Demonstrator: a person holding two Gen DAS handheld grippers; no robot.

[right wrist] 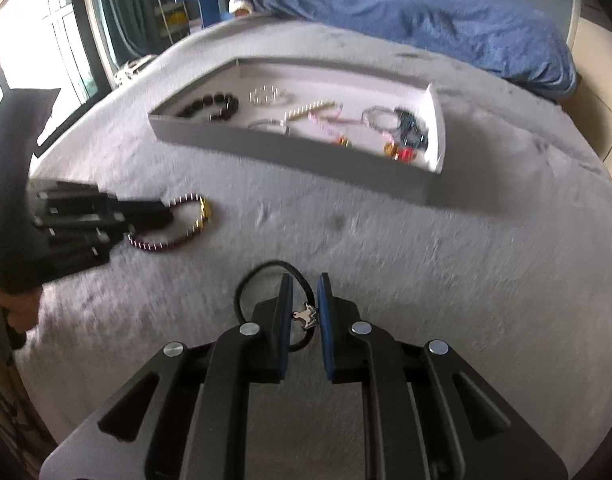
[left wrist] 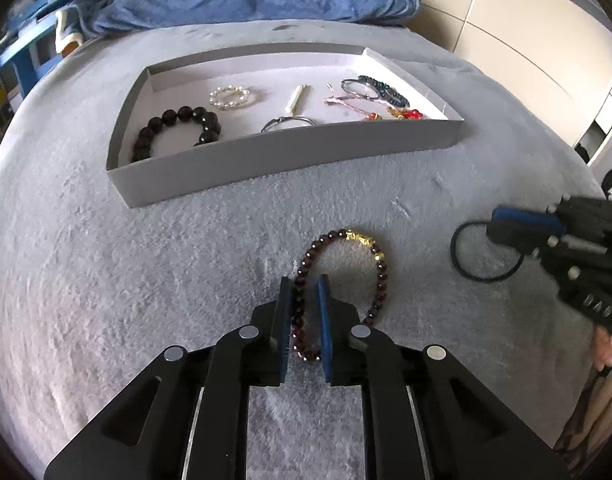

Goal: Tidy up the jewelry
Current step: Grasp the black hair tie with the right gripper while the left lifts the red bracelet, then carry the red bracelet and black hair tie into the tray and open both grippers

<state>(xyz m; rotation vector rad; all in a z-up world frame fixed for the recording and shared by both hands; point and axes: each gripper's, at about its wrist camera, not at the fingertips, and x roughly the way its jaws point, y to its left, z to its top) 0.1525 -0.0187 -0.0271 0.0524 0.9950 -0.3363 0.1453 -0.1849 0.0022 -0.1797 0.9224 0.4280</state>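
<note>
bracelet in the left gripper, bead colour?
Dark red beads with a few gold ones; clearest in the left wrist view.

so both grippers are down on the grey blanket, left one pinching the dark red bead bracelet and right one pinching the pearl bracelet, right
Not quite. The right gripper is pinching a black cord loop with a small silver charm, as the right wrist view shows. The pearl bracelet already lies in the tray. The left gripper does pinch the dark red bead bracelet.
</note>
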